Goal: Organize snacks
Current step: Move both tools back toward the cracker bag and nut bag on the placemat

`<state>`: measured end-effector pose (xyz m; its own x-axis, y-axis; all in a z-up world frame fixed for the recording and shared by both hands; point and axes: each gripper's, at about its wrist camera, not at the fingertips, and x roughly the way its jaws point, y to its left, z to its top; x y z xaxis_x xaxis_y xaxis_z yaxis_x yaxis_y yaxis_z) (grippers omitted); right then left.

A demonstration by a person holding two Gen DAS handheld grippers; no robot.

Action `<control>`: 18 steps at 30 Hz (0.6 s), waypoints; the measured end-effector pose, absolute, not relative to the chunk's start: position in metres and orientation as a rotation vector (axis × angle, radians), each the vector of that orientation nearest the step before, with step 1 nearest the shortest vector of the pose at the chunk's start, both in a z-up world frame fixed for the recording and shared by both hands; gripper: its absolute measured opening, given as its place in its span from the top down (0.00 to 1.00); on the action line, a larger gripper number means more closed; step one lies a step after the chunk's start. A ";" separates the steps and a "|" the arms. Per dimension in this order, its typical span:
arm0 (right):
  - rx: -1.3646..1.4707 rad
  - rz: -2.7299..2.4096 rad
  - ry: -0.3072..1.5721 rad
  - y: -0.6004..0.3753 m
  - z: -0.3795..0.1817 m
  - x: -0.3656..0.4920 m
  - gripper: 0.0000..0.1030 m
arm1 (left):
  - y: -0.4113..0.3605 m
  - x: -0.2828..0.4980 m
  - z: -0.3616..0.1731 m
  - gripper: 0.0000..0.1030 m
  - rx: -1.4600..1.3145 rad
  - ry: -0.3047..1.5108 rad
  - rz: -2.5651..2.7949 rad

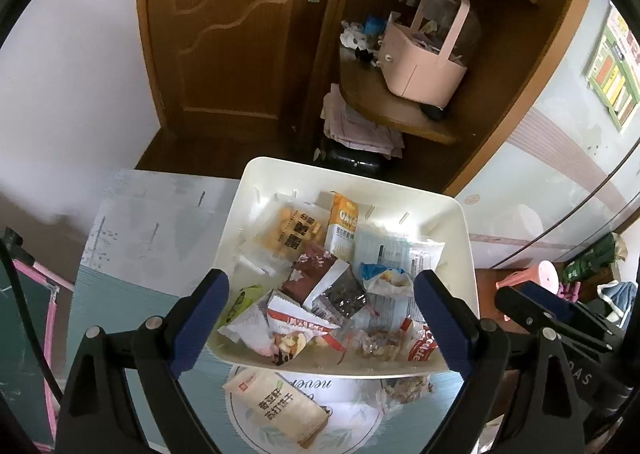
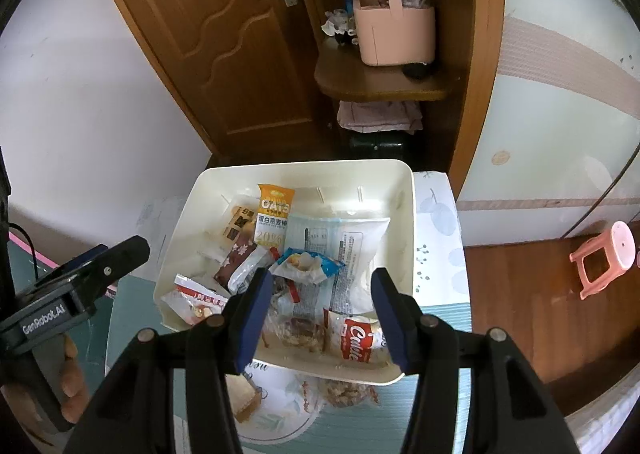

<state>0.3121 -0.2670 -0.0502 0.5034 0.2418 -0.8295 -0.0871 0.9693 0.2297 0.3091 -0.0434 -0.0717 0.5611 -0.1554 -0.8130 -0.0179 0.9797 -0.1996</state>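
A white bin (image 1: pixel 464 238) holds several snack packets, among them an orange oat bar (image 1: pixel 341 226) and a red-and-white cookie pack (image 1: pixel 420 346). In the right wrist view the bin (image 2: pixel 406 214), oat bar (image 2: pixel 274 218) and cookie pack (image 2: pixel 356 338) show too. A beige cracker pack (image 1: pixel 276 406) and a clear nut packet (image 1: pixel 408 390) lie on the table in front of the bin. My left gripper (image 1: pixel 320 318) is open and empty above the bin's near edge. My right gripper (image 2: pixel 322 318) is open and empty over the bin's near right part.
The bin stands on a patterned table cover (image 1: pixel 152 254). Behind are a wooden door (image 1: pixel 224 34), a shelf with a pink basket (image 1: pixel 424 66), and a wardrobe wall on the right. A pink stool (image 2: pixel 604 258) stands on the wooden floor.
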 end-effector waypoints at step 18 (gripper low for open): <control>0.163 0.165 1.007 -0.255 -0.048 0.276 0.43 | -0.030 0.256 -0.069 0.09 -0.154 0.947 -0.081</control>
